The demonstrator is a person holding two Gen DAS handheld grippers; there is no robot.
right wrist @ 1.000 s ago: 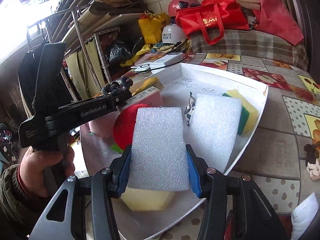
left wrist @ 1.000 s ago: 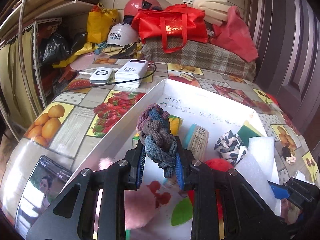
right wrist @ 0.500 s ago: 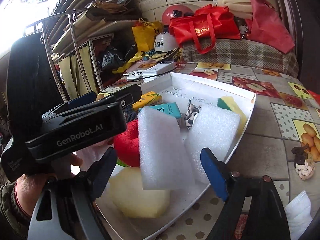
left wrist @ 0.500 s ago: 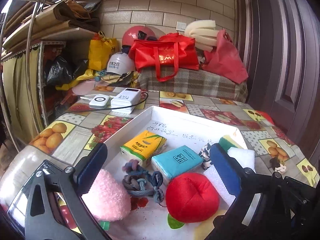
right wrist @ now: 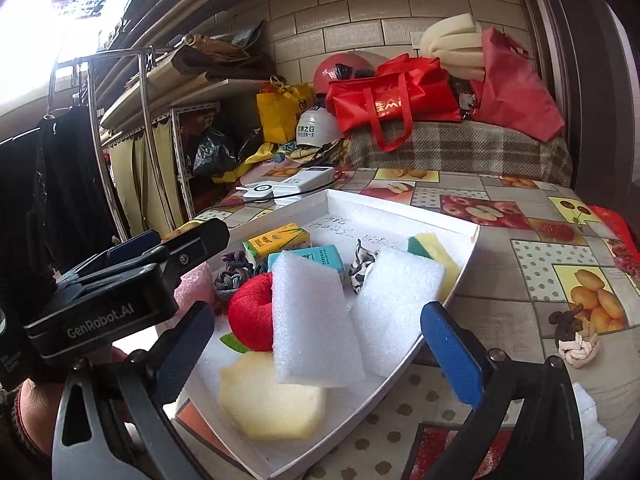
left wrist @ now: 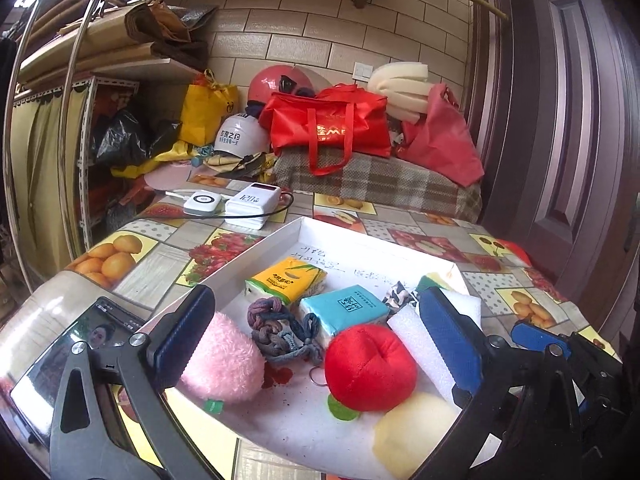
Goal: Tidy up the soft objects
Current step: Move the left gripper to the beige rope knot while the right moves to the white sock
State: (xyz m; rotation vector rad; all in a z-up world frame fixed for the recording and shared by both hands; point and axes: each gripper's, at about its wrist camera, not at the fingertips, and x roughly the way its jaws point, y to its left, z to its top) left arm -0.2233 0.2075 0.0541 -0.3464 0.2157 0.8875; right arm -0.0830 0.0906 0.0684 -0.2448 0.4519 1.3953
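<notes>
Contents of white tray point(right wrist: 466, 258) on the fruit-print tabletop point(right wrist: 520, 280), listed relative to the jaws. Left gripper point(left wrist: 316, 344): jaws spread to their widest, holding nothing; braided cord point(left wrist: 280, 328) lies loose in the tray between and just beyond them. Judged limp and light, apt to dangle; best pinched across the thick knotted middle. Pink plush ball point(left wrist: 220, 360) sits against the left jaw; red plush apple point(left wrist: 368, 364) just inside the right jaw. Both judged squashy and featherweight, to be taken across the widest part. Right gripper point(right wrist: 320, 344): jaws have just been opening and now stand fully wide, empty; white foam block point(right wrist: 312, 320) rests free between them, tilted across a pale yellow sponge point(right wrist: 272, 400), with a second foam block point(right wrist: 396, 308) beside it toward the right jaw. Foam judged very light, springy, easily dented; grip by the long flat sides. One knotted cloth toy point(right wrist: 576, 344) lies outside the tray, beyond the right jaw, apparently not yet gathered.
</notes>
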